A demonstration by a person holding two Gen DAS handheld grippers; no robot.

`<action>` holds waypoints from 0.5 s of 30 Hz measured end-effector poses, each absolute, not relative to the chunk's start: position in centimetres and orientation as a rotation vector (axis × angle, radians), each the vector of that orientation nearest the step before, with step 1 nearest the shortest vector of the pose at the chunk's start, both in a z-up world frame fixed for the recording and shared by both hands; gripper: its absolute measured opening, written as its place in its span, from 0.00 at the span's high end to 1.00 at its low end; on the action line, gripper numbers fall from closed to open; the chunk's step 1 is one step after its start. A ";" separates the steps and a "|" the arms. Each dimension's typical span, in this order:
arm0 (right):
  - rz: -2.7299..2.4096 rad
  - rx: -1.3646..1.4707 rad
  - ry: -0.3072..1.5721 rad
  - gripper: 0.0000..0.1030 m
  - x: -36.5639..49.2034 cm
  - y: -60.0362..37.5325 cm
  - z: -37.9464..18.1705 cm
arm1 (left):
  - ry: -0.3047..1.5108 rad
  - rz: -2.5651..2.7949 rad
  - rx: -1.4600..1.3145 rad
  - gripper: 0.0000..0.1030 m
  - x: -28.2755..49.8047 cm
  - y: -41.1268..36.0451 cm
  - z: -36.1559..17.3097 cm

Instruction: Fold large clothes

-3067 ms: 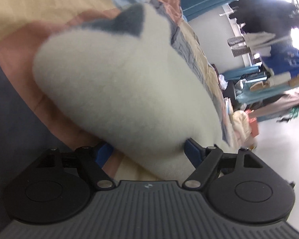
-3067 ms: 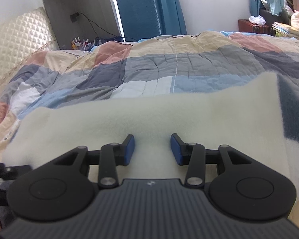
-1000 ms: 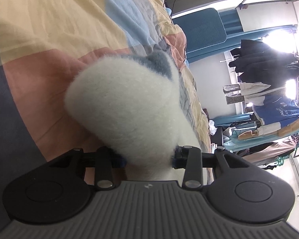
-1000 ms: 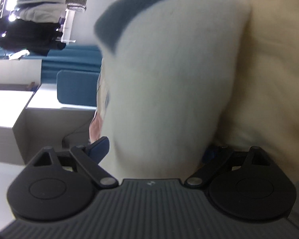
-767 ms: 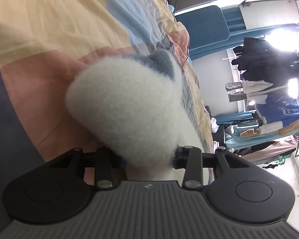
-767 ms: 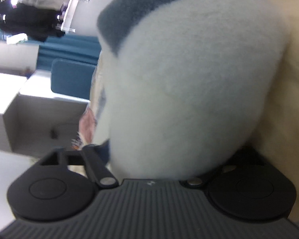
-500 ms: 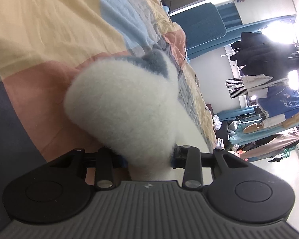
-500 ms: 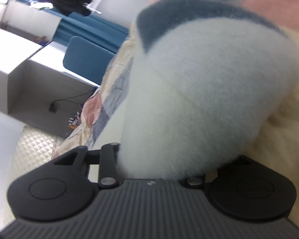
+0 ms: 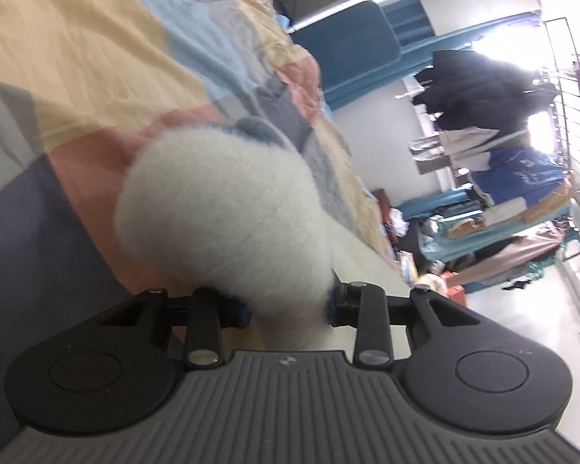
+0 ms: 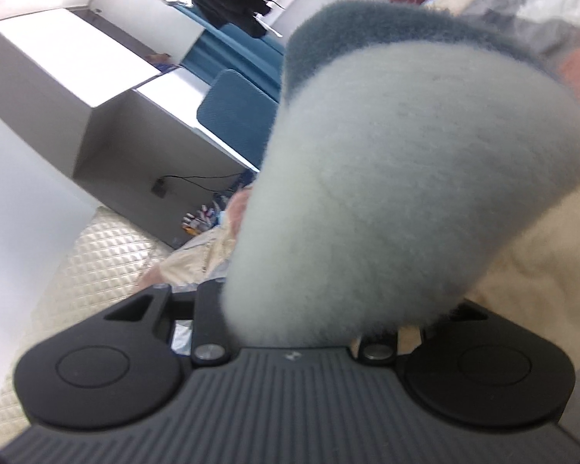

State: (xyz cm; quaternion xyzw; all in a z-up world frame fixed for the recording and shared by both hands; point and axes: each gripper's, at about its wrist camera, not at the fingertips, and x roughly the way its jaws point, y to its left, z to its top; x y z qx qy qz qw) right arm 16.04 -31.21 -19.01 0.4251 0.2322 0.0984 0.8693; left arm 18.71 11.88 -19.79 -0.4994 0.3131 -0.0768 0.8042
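White fleece garment (image 9: pixel 228 208) pinched by left hand-held gripper (image 9: pixel 290 305), another fold clamped in right hand-held gripper (image 10: pixel 290 328), patchwork quilt (image 9: pixel 96 58) seen beneath.

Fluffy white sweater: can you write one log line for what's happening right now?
step: fold | left gripper: shut on fluffy sweater | right gripper: shut on fluffy sweater | under: patchwork quilt

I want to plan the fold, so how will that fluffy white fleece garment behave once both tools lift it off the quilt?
The fleece garment looks floppy: it bulges in a soft roll beyond the left tool rather than holding flat. It probably grips well, since the thick pile fills the right tool. It seems bulky yet light, so expect it to sag toward the quilt between the tools.
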 end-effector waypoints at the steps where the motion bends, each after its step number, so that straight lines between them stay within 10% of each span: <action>1: 0.213 0.886 0.471 0.58 16.2 -31.5 -18.5 | 0.655 -0.180 -1.064 0.63 18.7 11.6 -19.0; 15: 0.295 0.945 0.282 0.58 21.5 -44.0 -7.4 | 0.524 -0.348 -0.944 0.63 26.3 -0.3 -4.5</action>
